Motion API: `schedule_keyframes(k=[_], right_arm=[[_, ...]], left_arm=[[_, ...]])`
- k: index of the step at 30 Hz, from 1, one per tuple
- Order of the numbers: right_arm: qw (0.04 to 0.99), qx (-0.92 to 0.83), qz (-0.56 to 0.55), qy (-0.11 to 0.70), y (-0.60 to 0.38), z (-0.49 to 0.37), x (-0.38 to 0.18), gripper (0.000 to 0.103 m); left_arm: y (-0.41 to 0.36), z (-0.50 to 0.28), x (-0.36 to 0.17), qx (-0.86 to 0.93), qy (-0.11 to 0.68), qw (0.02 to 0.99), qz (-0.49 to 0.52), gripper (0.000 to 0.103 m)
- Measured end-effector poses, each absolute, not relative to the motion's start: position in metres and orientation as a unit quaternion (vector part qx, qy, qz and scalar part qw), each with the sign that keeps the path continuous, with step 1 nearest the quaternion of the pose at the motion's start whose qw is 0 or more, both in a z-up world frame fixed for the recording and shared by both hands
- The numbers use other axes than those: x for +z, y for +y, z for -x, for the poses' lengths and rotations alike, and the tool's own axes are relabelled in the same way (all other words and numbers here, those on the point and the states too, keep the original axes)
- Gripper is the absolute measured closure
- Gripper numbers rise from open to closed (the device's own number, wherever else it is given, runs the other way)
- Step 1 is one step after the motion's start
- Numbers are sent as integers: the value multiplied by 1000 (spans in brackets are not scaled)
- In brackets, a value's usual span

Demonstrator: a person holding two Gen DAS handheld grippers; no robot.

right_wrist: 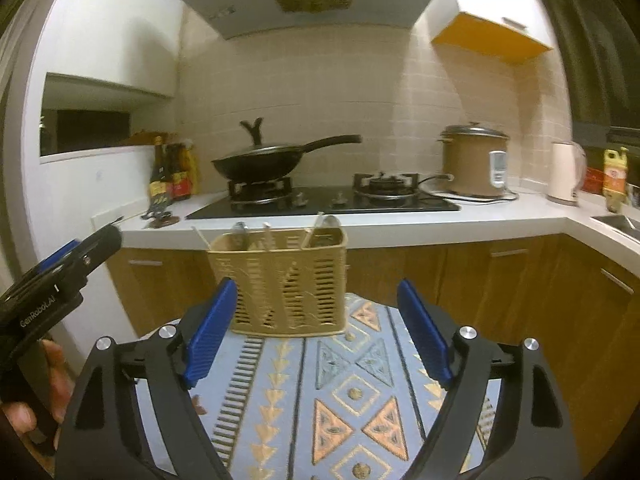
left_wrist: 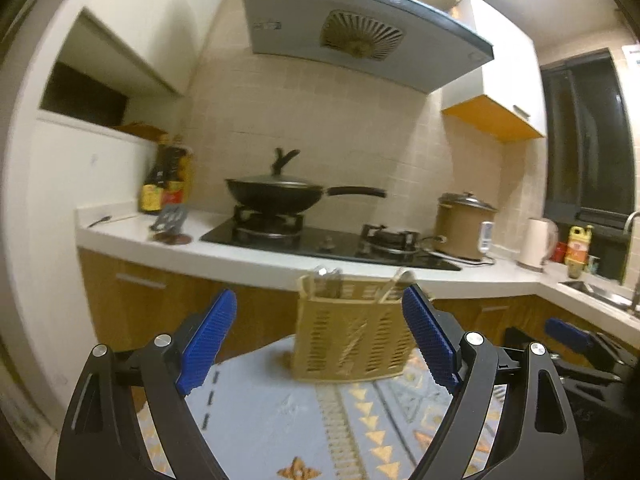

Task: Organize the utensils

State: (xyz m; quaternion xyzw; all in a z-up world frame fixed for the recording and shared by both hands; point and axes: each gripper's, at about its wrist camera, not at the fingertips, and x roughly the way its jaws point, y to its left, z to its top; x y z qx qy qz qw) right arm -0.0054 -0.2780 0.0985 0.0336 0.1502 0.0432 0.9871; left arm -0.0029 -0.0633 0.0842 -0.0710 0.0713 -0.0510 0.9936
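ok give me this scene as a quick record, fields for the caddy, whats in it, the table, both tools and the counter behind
caddy: tan slotted utensil holder, upright on the far edge of the table
contents: utensil handles stick up from its compartments; blurred, types unclear
table: patterned blue cloth
left tool: open, nothing between its pads
right tool: open, nothing between its pads
counter: wok on left burner, rice cooker, kettle, sauce bottles
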Motion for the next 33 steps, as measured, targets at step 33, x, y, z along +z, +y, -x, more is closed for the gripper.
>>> schedule_keyframes(k=[33], right_arm=[[986,-17,-33,160,-289,0,55,8]], left_arm=[[-84,-1,31,-8,94,995,21,8]])
